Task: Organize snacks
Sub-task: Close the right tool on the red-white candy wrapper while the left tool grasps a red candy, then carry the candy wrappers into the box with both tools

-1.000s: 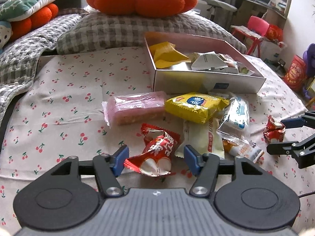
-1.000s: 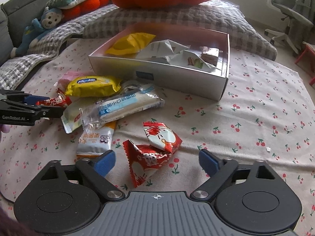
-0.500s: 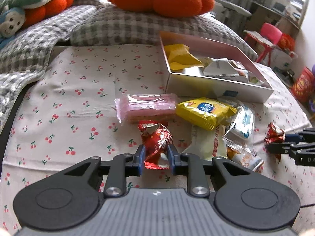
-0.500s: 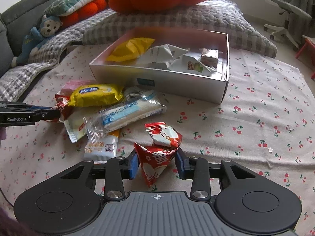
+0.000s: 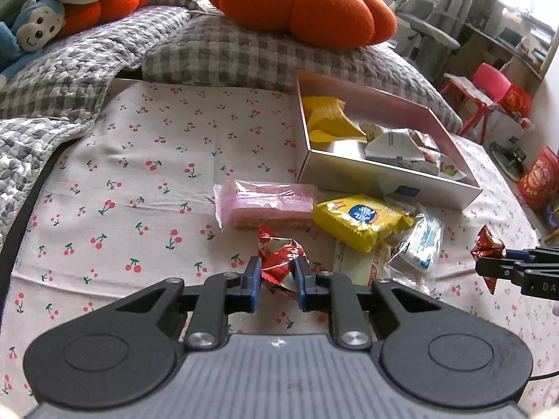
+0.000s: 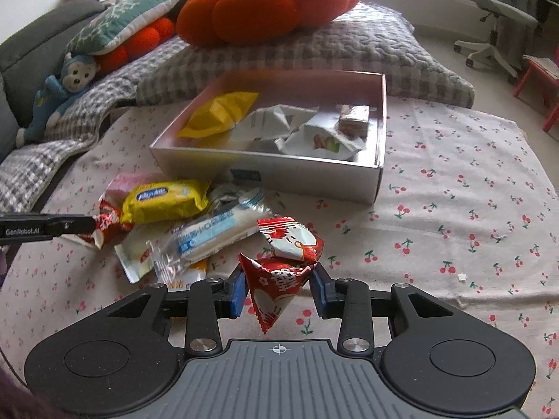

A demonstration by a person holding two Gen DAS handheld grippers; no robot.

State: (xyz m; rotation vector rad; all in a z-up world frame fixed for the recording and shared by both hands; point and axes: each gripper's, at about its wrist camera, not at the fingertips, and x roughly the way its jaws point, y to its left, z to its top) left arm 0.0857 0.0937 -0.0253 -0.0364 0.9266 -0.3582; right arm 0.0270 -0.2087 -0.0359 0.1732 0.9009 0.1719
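We have the left gripper and the right gripper each clenched on a crinkly red foil candy wrapper, and the open white cardboard box lies ahead, nearer our right hand.

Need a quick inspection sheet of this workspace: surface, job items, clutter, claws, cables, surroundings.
Surface: cherry-print cloth, wrinkled.
Job's things: open box partly filled; pink wafer pack, yellow pack, white packs and a red-white wrapper lie loose in front of it.
Clutter: nothing seen.
Claws: left claw shut on a red candy; right claw shut on a red packet.
Cables: nothing seen.
Surroundings: pumpkin cushion, checked pillow, monkey toy, office chair.
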